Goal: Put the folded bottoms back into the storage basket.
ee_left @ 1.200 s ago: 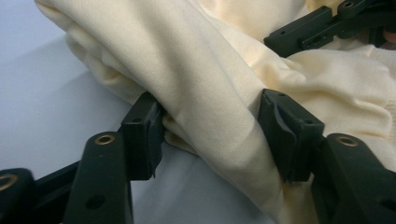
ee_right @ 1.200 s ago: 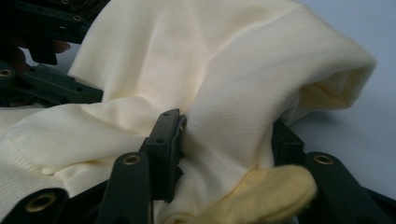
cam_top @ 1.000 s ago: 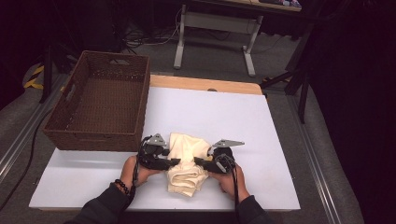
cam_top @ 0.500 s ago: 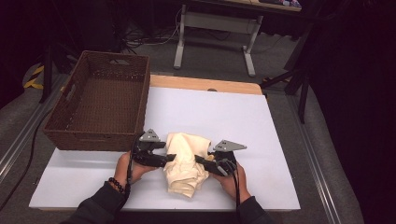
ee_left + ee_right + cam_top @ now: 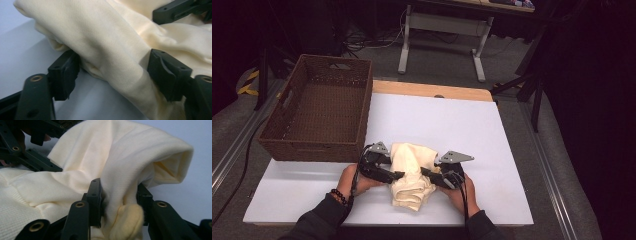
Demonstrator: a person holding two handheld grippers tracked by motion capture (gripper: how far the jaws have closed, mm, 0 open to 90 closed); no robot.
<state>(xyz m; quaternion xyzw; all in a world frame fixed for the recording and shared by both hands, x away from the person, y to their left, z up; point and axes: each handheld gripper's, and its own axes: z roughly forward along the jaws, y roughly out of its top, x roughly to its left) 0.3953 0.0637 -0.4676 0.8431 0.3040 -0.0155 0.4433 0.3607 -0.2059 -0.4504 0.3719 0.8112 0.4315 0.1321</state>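
- White desk (image 5: 492,150) under everything, with a bare wooden strip along its far edge.
- Brown wicker basket (image 5: 319,115) on the desk's far left part, well behind and left of the cloth, touching neither claw.
- Cream cloth (image 5: 412,175), bunched and folded, lying near the desk's front edge, right of the basket's near corner, between the two hands.
- In the left gripper view, a thick fold of that cloth (image 5: 112,50) running slantwise across the desk surface, ribbed weave plain to see.
- In the right gripper view, a hood-like fold (image 5: 140,157) standing up off the desk, hollow mouth turned to the right.
- Left claw (image 5: 393,175) held at the cloth's left side, jaws just opened further and standing spread: fold between them, left pad (image 5: 65,72) just clear of the fabric, right pad (image 5: 166,72) at the fold's edge without squeezing it.
- Right claw (image 5: 428,174) held at the cloth's right side, jaws pinching a gathered fold, fabric squeezed between the pads and bulging out as a yellowish wad (image 5: 128,220) below them.
- Beaded bracelet (image 5: 339,196) on the left wrist, near the desk's front edge, left of the cloth.
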